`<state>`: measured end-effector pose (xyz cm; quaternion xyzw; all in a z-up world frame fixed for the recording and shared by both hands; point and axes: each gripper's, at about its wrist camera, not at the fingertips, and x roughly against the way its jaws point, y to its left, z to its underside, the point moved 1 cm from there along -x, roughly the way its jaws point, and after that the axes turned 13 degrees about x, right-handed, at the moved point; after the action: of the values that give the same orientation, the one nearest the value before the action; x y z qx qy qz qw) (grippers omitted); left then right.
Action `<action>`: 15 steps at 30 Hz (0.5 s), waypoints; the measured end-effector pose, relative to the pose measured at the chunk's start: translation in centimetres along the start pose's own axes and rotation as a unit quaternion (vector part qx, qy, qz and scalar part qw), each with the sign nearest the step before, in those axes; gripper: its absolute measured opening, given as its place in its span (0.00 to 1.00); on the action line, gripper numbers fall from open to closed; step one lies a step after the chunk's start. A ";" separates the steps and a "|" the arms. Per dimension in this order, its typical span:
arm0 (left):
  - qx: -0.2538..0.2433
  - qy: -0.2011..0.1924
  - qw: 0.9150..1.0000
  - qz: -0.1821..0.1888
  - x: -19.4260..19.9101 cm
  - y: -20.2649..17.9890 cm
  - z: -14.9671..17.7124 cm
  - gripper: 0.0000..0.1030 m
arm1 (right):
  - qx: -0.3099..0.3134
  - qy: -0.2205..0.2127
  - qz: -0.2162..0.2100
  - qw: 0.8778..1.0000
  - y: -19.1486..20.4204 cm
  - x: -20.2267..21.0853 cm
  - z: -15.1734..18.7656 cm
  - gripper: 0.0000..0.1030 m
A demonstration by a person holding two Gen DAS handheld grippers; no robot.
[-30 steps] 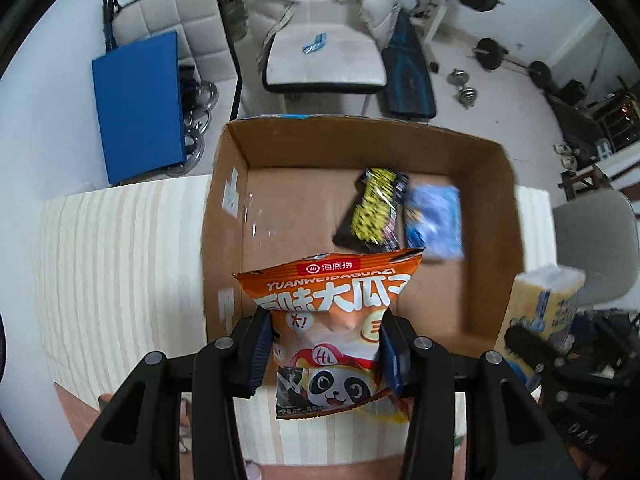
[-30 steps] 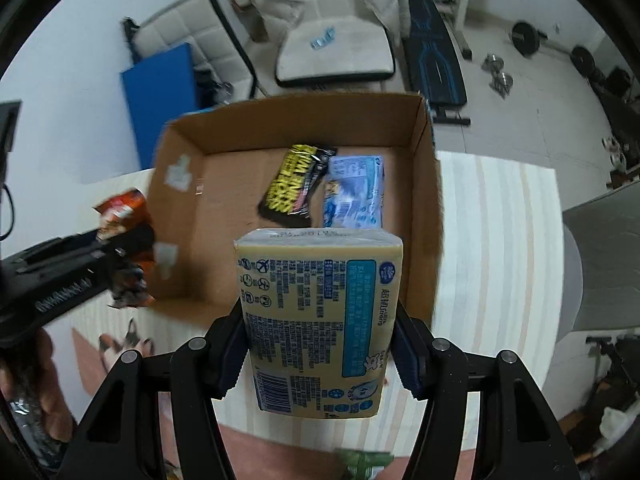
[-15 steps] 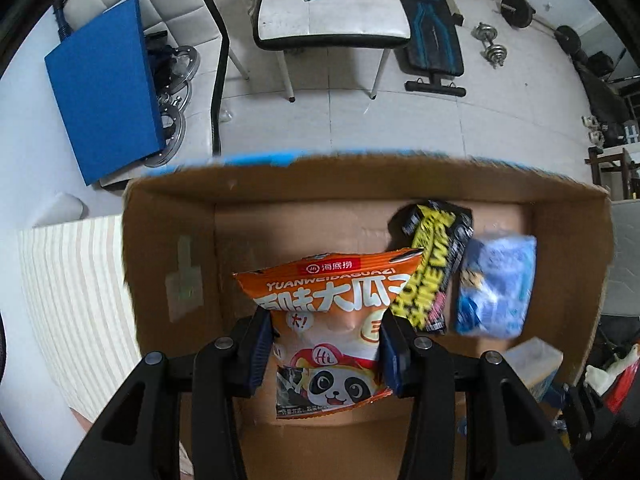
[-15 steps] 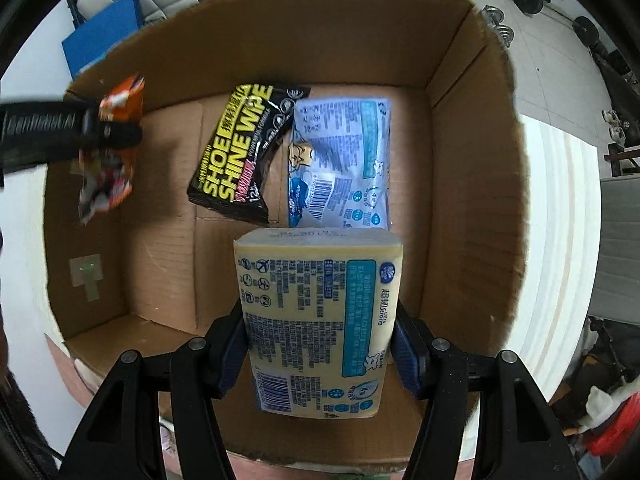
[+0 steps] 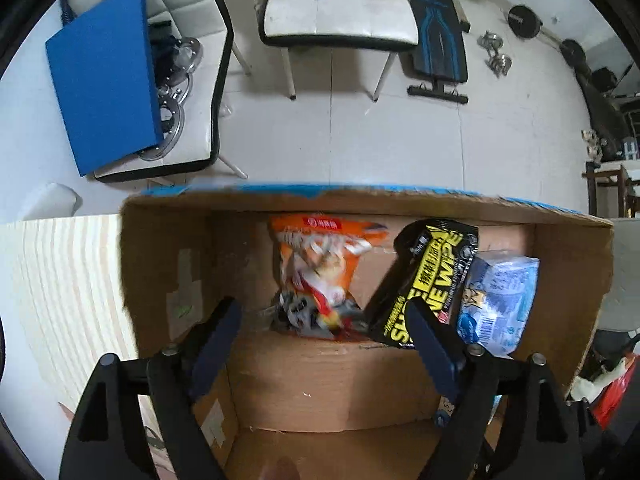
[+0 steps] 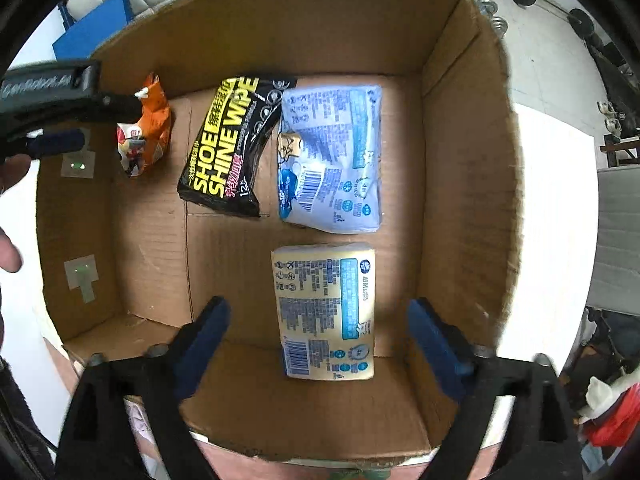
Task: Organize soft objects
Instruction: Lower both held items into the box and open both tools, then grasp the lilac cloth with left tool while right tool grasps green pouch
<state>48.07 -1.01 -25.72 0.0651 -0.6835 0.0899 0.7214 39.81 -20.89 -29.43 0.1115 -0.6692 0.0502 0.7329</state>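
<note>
An open cardboard box (image 6: pixel 460 160) holds a black shoe-shine wipe pack (image 6: pixel 228 144) and a light blue wipes pack (image 6: pixel 332 160) side by side at the back. My right gripper (image 6: pixel 318 308) is opening. The yellow tissue pack (image 6: pixel 324 312) lies flat on the box floor between its jaws, untouched. My left gripper (image 5: pixel 322 308) is also opening. The orange snack bag (image 5: pixel 320 264) is blurred and free of its pads, down by the box's far wall, left of the black pack (image 5: pixel 432 280). In the right wrist view the orange bag (image 6: pixel 150 128) sits just below the left gripper's black finger (image 6: pixel 116 106).
The box (image 5: pixel 160 260) stands on a pale striped table (image 5: pixel 60 280). Beyond it on the floor are a white chair (image 5: pixel 340 12), a blue board (image 5: pixel 104 96) and a weight bench (image 5: pixel 440 52). A person's hand (image 6: pixel 8 248) shows at the left edge.
Both grippers came down over the box and their jaws spread. The orange bag left the left jaws and dropped in. The yellow pack left the right jaws and landed on the box floor.
</note>
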 end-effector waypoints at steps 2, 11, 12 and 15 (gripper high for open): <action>0.002 -0.007 1.000 0.006 0.6 0.2 0.8 0.85 | -0.001 -0.010 -0.002 1.000 -0.1 0.7 0.4 1.00; 0.002 -0.073 0.997 0.013 4.7 0.7 7.3 0.96 | 0.011 -0.054 0.009 0.998 0.3 4.1 2.5 1.00; 0.001 -0.078 0.997 0.013 4.9 0.7 7.7 0.96 | 0.014 -0.060 0.008 0.998 0.5 4.6 2.8 1.00; 0.002 -0.096 0.995 0.012 6.2 1.1 9.7 0.96 | 0.021 -0.081 0.006 0.996 1.3 5.4 3.4 1.00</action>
<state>38.72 -1.74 -19.04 0.0660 -0.7502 0.0933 0.6513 36.81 -20.85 -23.67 0.1263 -0.7260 0.0596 0.6733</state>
